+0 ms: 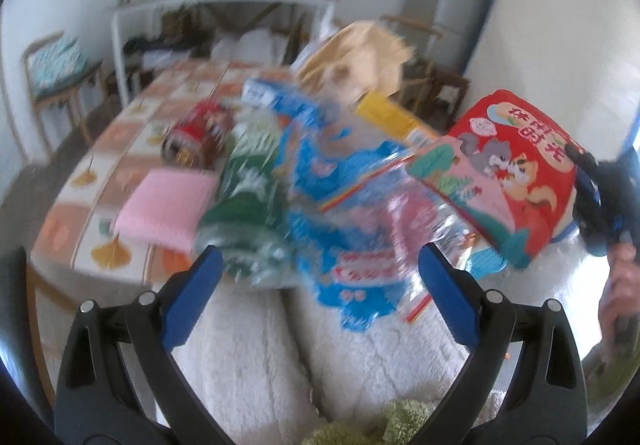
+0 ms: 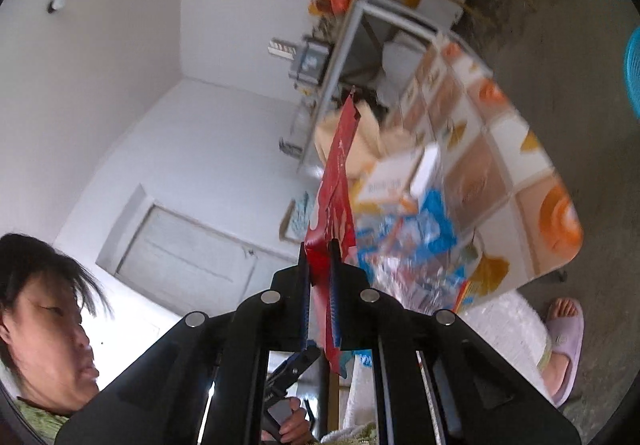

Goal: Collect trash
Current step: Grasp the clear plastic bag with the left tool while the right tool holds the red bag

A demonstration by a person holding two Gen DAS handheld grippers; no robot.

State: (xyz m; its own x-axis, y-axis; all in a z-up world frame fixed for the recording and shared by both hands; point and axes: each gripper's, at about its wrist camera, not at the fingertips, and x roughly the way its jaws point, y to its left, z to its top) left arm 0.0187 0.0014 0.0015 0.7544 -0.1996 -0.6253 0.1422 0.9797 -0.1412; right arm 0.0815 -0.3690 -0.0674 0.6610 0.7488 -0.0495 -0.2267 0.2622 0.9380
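The red squirrel-printed snack bag (image 2: 334,181), clamped edge-on in the right claw (image 2: 320,277), is best lifted steadily clear of the worktop (image 1: 132,125) clutter while the left claw (image 1: 320,285) stands apart.

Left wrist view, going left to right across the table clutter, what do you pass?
Pink sponge → red can → green wrapper → blue and clear plastic bag → red snack bag, held up by the right gripper.

Left tool (image 1: 320,281) spread wide and empty, right tool (image 2: 320,265) clamped tight, raised level.
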